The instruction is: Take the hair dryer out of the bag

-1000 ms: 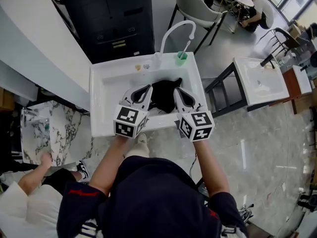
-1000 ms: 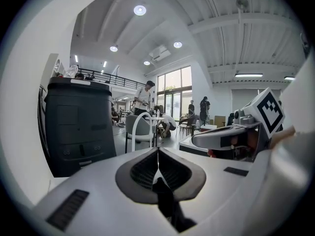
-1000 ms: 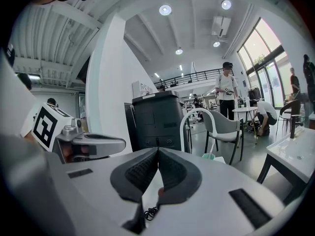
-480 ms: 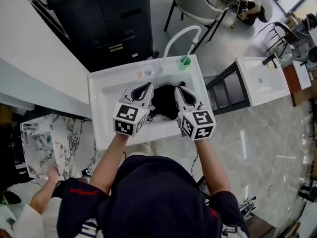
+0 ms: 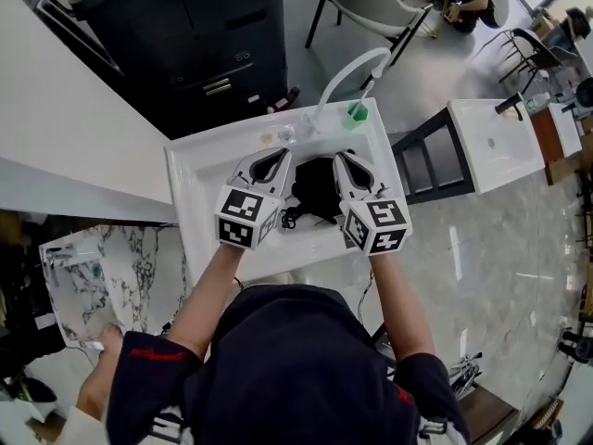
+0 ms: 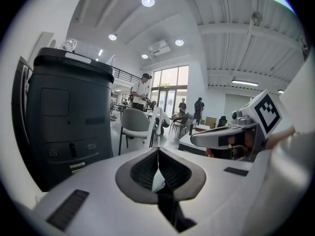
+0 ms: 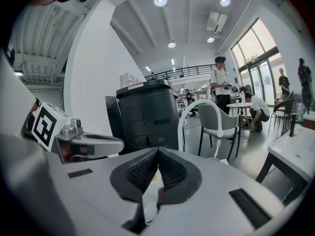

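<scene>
I read both claws as pressed together, with nothing between their ribbed dark rubber pads (image 6: 142, 170). The white-shelled left gripper (image 5: 276, 158) sits just left of centre and the matching right gripper (image 5: 345, 160) just right of it. Between their tips, a soft, crumpled black fabric bag (image 5: 318, 188) lies in the glossy white rectangular ceramic sink (image 5: 199, 179) at mid-frame. I cannot make out the hair dryer itself. A smooth white curved tube faucet (image 5: 345, 70) arches over the basin's upper edge, beside a small green plastic cup (image 5: 358, 112).
</scene>
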Available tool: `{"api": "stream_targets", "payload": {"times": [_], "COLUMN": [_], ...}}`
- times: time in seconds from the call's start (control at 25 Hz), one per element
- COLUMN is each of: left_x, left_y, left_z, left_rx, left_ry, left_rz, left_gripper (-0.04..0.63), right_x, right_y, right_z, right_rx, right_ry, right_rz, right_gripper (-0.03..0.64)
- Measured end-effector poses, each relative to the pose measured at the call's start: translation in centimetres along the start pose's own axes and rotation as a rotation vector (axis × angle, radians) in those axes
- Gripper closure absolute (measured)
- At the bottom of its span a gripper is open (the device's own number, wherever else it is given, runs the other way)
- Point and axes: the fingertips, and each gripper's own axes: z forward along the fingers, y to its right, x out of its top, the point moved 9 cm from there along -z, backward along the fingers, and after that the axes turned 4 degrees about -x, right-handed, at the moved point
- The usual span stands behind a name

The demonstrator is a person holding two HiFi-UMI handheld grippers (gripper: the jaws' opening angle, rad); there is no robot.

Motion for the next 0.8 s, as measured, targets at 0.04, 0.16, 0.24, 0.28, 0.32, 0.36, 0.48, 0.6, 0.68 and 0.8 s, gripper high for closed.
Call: {"api": "stream_targets", "payload": {"times": [0.04,0.16,0.24,0.28,0.32,0.36,0.48,0.6,0.68,0.8], "left_x": [0.0,-0.3,-0.6,-0.7,-0.8,-0.9,-1.2,-1.5,-1.8,-2.4], "left_y": [-0.2,-0.7,-1.1,-1.2,-1.2,-1.2,-1.0,-0.8,-0.7,-0.5], "left_z": [0.1,0.4,0.5,0.6,0.7,0.7,1.2,1.5,1.7,2.0], "left_rx": [-0.008,-0.029,-0.033,-0.035,-0.037,-0.04,-0.051,-0.055,-0.054,-0.048], "left_ry": [-0.002,-0.012,-0.019,-0.021,-0.024,-0.027,-0.037,-0.049,-0.06,-0.076], "left_rz": [0.001,0.011,0.007,0.002,-0.003,-0.005,-0.006,-0.009,-0.013,-0.021], "left_gripper": [0.58,0.58,0.58,0.58,0.58,0.58,0.58,0.58,0.58,0.58], "right_x": [0.0,-0.2,-0.5,-0.6,-0.7,-0.9,-1.2,-1.6,-2.0,-2.6], "right_y": [-0.1,-0.3,-0.4,-0.4,-0.4,-0.3,0.1,0.5,0.9,1.4], "right_z": [0.2,0.8,1.2,1.3,1.3,1.3,1.3,1.4,1.4,1.6], "right_rx": [-0.004,-0.014,-0.02,-0.022,-0.024,-0.026,-0.031,-0.029,-0.028,-0.024], "right_ry": [0.0,-0.003,-0.006,-0.009,-0.013,-0.017,-0.028,-0.042,-0.051,-0.067], "right_rz": [0.0,0.002,0.008,0.01,0.01,0.011,0.016,0.02,0.02,0.02], "right_gripper": [0.583,0.583,0.583,0.583,0.583,0.583,0.583,0.583,0.583,0.583]}}
